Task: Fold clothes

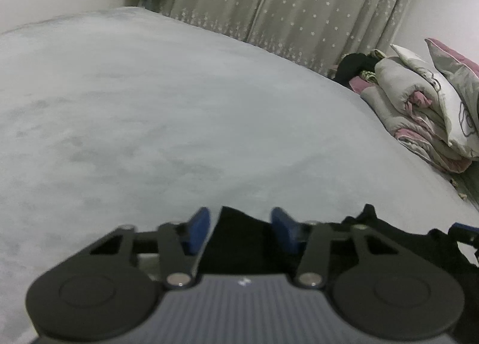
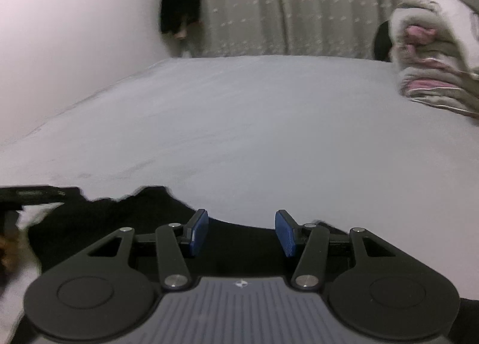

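Note:
A black garment [image 1: 239, 245] lies on the grey bed sheet [image 1: 179, 104], close under both grippers. My left gripper [image 1: 242, 225] has a peak of the black cloth standing between its blue pads [image 1: 199, 230]. A strip of sheet shows beside the left pad, so the pads do not press on the cloth. In the right wrist view the garment [image 2: 134, 218] spreads to the left and beneath my right gripper [image 2: 242, 231]. Its blue pads [image 2: 286, 233] stand apart over the cloth's far edge, with nothing pinched. The rest of the garment is hidden behind the gripper bodies.
A folded grey and pink quilt with pillows [image 1: 419, 104] is stacked at the bed's right side [image 2: 434, 59]. Star-patterned curtains [image 1: 299, 0] hang beyond the bed, with a dark garment [image 2: 179, 12] by the white wall. The grey sheet [image 2: 239, 119] stretches far ahead.

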`<state>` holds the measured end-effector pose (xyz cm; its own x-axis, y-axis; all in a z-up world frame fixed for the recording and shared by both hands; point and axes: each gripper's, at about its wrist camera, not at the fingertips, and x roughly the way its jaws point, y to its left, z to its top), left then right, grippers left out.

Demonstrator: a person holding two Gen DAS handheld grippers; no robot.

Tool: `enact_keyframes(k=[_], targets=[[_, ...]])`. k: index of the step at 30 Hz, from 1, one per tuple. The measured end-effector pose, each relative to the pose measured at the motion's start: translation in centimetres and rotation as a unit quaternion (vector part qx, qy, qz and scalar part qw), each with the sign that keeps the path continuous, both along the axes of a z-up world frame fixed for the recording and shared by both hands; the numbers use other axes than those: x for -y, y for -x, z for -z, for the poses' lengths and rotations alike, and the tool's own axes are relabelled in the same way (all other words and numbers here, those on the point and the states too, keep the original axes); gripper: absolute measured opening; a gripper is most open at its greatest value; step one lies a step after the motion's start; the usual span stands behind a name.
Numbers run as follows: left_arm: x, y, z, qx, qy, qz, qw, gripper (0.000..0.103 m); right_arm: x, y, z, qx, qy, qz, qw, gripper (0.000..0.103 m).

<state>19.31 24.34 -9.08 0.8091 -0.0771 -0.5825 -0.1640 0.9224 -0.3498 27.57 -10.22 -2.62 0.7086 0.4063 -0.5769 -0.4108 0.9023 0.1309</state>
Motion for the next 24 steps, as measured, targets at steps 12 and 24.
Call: enact_keyframes(k=[12,24], targets=[[-1.0,1.4,-0.4,0.023,0.009,-0.026,0.9994,0.007,-10.9,-2.3,4.7,-0.003,-0.024,-0.027,0.999,0.017],[-2.7,2.3,-1.0,-0.015,-0.057,-0.115,0.9916,0.003,-12.7,-2.4,6.7,0.02,0.006,-0.009,1.0,0.008]])
